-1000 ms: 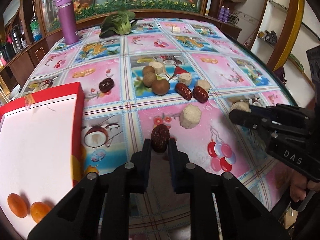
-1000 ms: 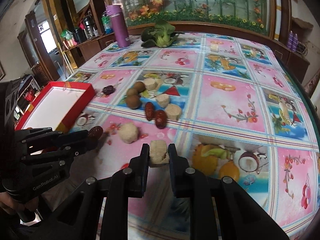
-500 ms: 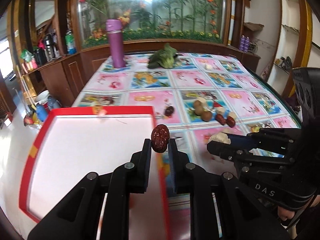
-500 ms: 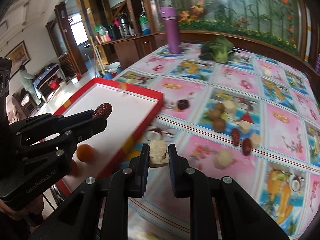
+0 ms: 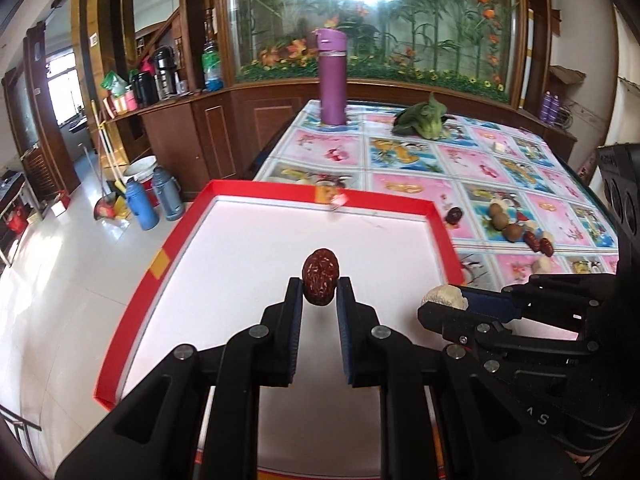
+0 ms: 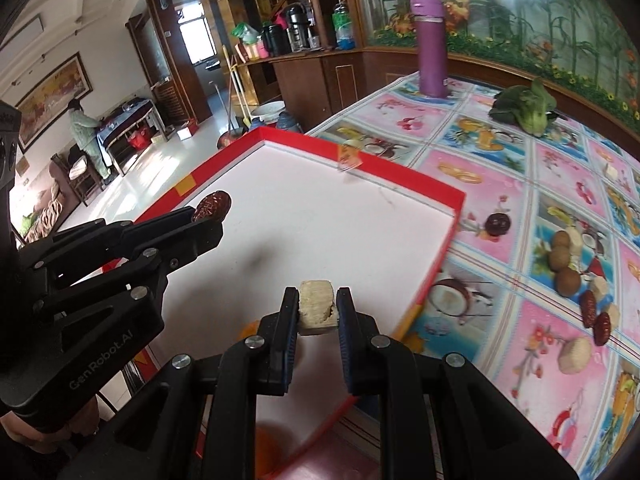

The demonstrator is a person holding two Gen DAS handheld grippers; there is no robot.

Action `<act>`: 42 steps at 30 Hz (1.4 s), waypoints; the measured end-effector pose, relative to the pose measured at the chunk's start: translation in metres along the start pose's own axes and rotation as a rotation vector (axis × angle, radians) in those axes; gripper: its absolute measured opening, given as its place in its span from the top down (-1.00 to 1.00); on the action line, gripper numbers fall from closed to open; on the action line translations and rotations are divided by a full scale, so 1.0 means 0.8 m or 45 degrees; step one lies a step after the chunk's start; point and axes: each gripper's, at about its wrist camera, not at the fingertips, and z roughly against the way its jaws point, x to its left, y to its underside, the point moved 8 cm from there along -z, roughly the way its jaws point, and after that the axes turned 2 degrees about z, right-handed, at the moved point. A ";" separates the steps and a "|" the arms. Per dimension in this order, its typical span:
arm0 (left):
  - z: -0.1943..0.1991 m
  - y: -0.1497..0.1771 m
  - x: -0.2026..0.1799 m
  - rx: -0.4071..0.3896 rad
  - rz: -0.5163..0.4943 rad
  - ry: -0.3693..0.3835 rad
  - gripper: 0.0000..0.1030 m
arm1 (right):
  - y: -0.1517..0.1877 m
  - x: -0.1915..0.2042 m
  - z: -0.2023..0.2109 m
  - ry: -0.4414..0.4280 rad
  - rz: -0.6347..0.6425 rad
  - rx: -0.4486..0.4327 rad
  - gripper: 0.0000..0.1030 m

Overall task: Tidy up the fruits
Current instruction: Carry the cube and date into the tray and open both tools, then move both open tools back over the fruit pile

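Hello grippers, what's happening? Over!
Left gripper shut on date. Right gripper shut on pale chunk. Both over red tray. Nothing in the way.

The left hand-held gripper (image 6: 208, 216) reads "GenRobot.AI"; the right hand-held gripper (image 5: 442, 300) shows "AS".

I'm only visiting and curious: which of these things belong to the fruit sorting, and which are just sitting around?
Part of the job:
left gripper holding a red date
right gripper holding a pale chunk
red tray
loose fruits

Lying about:
purple bottle
leafy greens

Both hand-held grippers have carried the red date (image 5: 321, 282) and pale chunk (image 6: 316, 306) over the red-rimmed tray (image 5: 439, 227).
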 end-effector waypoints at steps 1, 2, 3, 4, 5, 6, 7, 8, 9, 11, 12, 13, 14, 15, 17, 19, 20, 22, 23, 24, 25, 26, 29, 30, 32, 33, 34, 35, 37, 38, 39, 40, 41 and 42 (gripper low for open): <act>-0.003 0.003 0.005 0.010 0.003 -0.011 0.63 | 0.001 0.003 -0.004 0.001 0.003 0.009 0.67; -0.006 0.008 0.010 0.026 0.008 -0.020 0.63 | 0.004 0.005 -0.011 -0.001 0.006 0.026 0.67; -0.008 0.012 0.013 0.036 0.013 -0.026 0.63 | 0.007 0.008 -0.012 0.000 0.005 0.032 0.67; -0.012 0.015 0.017 0.047 0.018 -0.032 0.63 | 0.009 0.008 -0.015 0.006 0.002 0.032 0.67; -0.015 0.019 0.021 0.060 0.024 -0.039 0.63 | 0.009 0.009 -0.014 0.012 0.001 0.023 0.67; -0.017 0.023 0.025 0.073 0.031 -0.046 0.63 | 0.009 0.009 -0.014 0.008 -0.003 0.022 0.67; -0.020 0.027 0.029 0.087 0.039 -0.054 0.63 | 0.009 0.009 -0.014 0.007 -0.008 0.022 0.66; -0.022 0.030 0.033 0.094 0.044 -0.064 0.63 | 0.009 0.009 -0.013 0.010 -0.012 0.023 0.66; -0.023 0.033 0.037 0.104 0.049 -0.075 0.63 | 0.010 0.008 -0.013 0.012 -0.018 0.024 0.66; -0.027 0.039 0.041 0.135 0.065 -0.076 0.62 | 0.010 0.009 -0.012 0.003 -0.023 0.020 0.65; -0.028 0.041 0.042 0.145 0.076 -0.074 0.60 | 0.010 0.010 -0.011 -0.001 -0.026 0.018 0.65; -0.029 0.044 0.044 0.155 0.080 -0.081 0.43 | 0.010 0.010 -0.011 -0.002 -0.029 0.017 0.60; -0.029 0.045 0.045 0.160 0.082 -0.087 0.11 | 0.010 0.010 -0.009 -0.004 -0.032 0.012 0.50; -0.028 0.046 0.045 0.157 0.086 -0.089 -0.03 | 0.010 0.010 -0.008 -0.005 -0.033 0.005 0.45; -0.023 0.046 0.047 0.138 0.090 -0.108 -0.34 | 0.009 0.011 -0.003 -0.025 -0.042 -0.009 0.24; -0.021 0.046 0.046 0.132 0.084 -0.109 -0.35 | 0.008 0.012 0.002 -0.035 -0.049 -0.036 0.23; -0.019 0.046 0.044 0.133 0.081 -0.109 -0.35 | 0.008 0.012 0.006 -0.038 -0.052 -0.054 0.23; -0.018 0.046 0.040 0.132 0.074 -0.112 -0.35 | 0.007 0.009 0.015 -0.045 -0.065 -0.082 0.23; -0.017 0.046 0.038 0.130 0.068 -0.113 -0.35 | 0.007 0.006 0.019 -0.046 -0.072 -0.094 0.23; -0.016 0.046 0.035 0.127 0.061 -0.110 -0.35 | 0.007 0.002 0.022 -0.044 -0.081 -0.103 0.23; -0.015 0.046 0.031 0.127 0.056 -0.104 -0.35 | 0.008 -0.005 0.027 -0.038 -0.097 -0.113 0.23; -0.014 0.046 0.027 0.128 0.051 -0.097 -0.35 | 0.009 -0.012 0.030 -0.033 -0.112 -0.119 0.23; -0.009 0.044 0.014 0.121 0.032 -0.082 -0.43 | 0.016 -0.040 0.043 -0.009 -0.167 -0.135 0.23; -0.007 0.043 0.011 0.117 0.026 -0.077 -0.46 | 0.018 -0.048 0.046 -0.002 -0.182 -0.138 0.23; -0.002 0.041 0.001 0.103 0.014 -0.071 -0.53 | 0.025 -0.070 0.058 0.022 -0.219 -0.150 0.23; 0.000 0.040 -0.002 0.099 0.010 -0.066 -0.53 | 0.030 -0.081 0.065 0.037 -0.235 -0.158 0.23; 0.002 0.038 -0.008 0.096 0.001 -0.058 -0.53 | 0.035 -0.094 0.073 0.054 -0.255 -0.167 0.23; 0.004 0.037 -0.013 0.095 -0.008 -0.054 -0.54 | 0.038 -0.103 0.079 0.066 -0.272 -0.174 0.23; 0.006 0.035 -0.023 0.093 -0.027 -0.044 -0.54 | 0.048 -0.127 0.094 0.096 -0.315 -0.190 0.23; 0.007 0.035 -0.030 0.094 -0.040 -0.038 -0.54 | 0.053 -0.139 0.102 0.113 -0.332 -0.198 0.23; 0.008 0.035 -0.037 0.096 -0.055 -0.029 -0.54 | 0.058 -0.149 0.108 0.132 -0.346 -0.206 0.23; 0.008 0.035 -0.044 0.099 -0.069 -0.022 -0.54 | 0.062 -0.156 0.112 0.145 -0.356 -0.209 0.23; 0.009 0.036 -0.052 0.101 -0.081 -0.016 -0.55 | 0.068 -0.166 0.118 0.159 -0.370 -0.211 0.23; 0.009 0.036 -0.059 0.103 -0.092 -0.007 -0.55 | 0.073 -0.174 0.123 0.170 -0.381 -0.210 0.23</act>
